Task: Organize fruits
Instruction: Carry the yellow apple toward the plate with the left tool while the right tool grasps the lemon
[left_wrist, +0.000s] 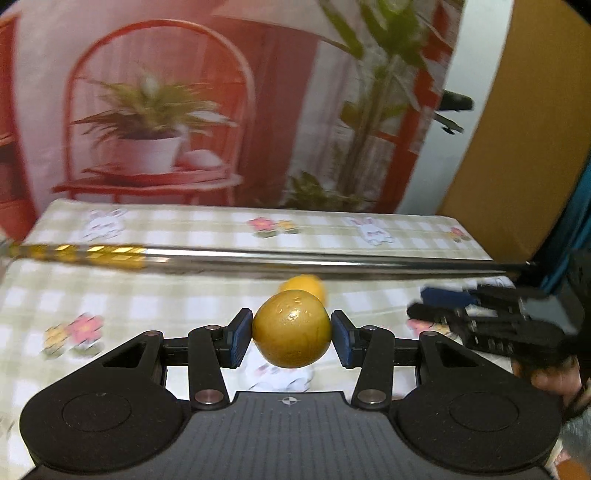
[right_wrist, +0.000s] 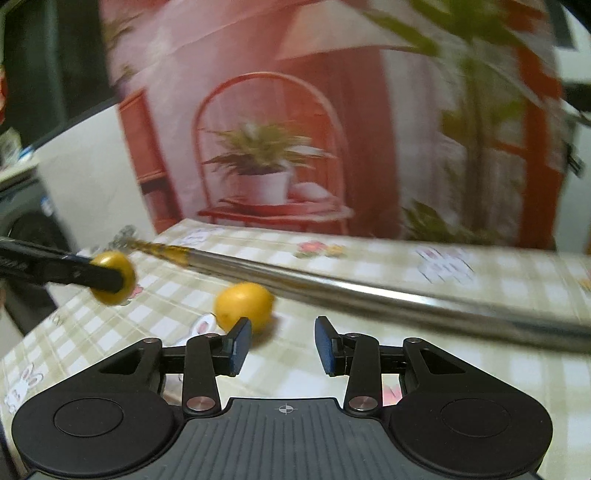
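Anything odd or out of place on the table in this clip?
Yes: a long metal rod with a gold-banded end lies diagonally across the checked tablecloth, beside the loose yellow fruit. It looks unrelated to sorting fruit. No spills or damage visible.

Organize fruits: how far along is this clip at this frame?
Early. Nothing looks sorted; no container is in view. In hand: the left gripper is shut on an olive-yellow fruit. Left: the yellow fruit on the checked tablecloth, ahead of the open, empty right gripper.

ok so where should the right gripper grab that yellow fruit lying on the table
Across its short middle. The yellow fruit is oval and lies free on the checked cloth, just ahead-left of the open right gripper. Probably come from the near side, low, one pad on each flank, staying clear of the metal rod behind it.
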